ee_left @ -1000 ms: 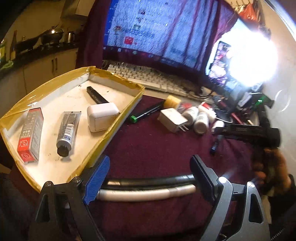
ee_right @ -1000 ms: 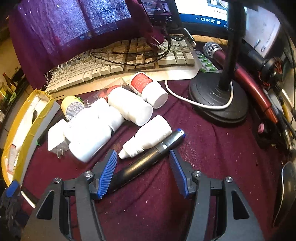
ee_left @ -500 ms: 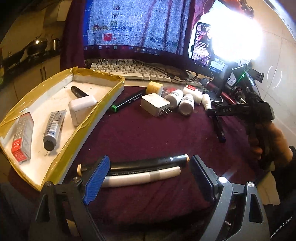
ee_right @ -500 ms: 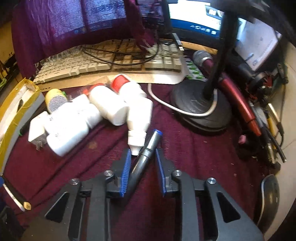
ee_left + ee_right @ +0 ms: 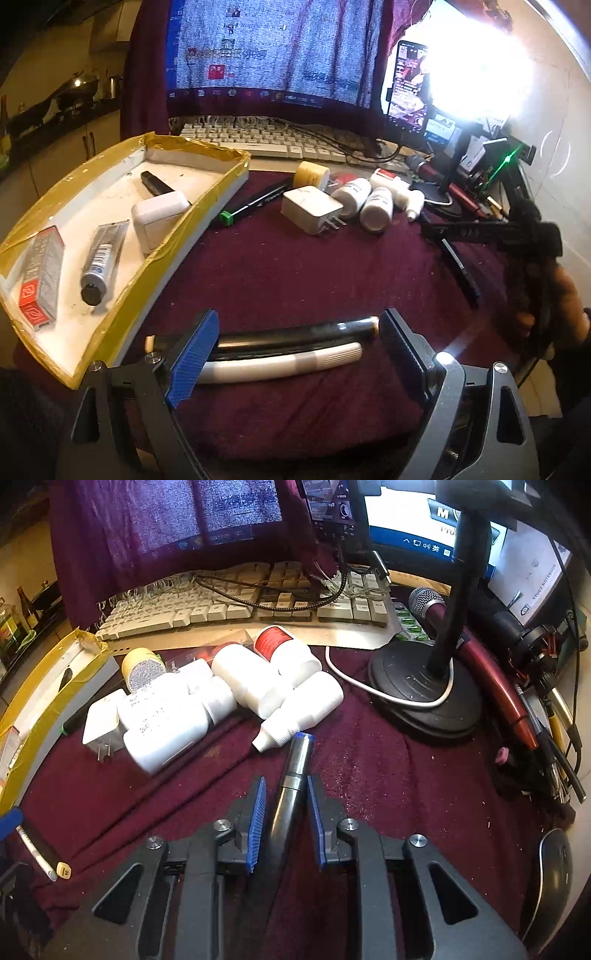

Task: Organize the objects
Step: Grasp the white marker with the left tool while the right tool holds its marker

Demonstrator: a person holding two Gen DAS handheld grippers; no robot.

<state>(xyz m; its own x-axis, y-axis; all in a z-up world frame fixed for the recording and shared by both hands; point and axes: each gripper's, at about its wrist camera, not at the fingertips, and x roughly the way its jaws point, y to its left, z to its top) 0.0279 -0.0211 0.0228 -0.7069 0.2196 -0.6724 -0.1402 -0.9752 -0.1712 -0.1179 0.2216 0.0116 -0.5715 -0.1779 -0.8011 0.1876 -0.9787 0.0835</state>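
Two grippers at work over the maroon cloth (image 5: 295, 277). Tray (image 5: 207, 218) sits left, taped yellow. Left gripper (image 5: 295, 347) spread wide around two pens (image 5: 288, 347) — not pressing. Right gripper (image 5: 284, 805) clamped on blue-capped marker (image 5: 291, 775); lift straight, clear the dropper bottle (image 5: 303, 712) — then carry trayward.

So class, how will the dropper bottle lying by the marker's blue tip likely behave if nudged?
The dropper bottle looks round-bodied and lies on its side, so it probably rolls. It seems small plastic, likely light. It touches other white bottles, so a push may shift them.
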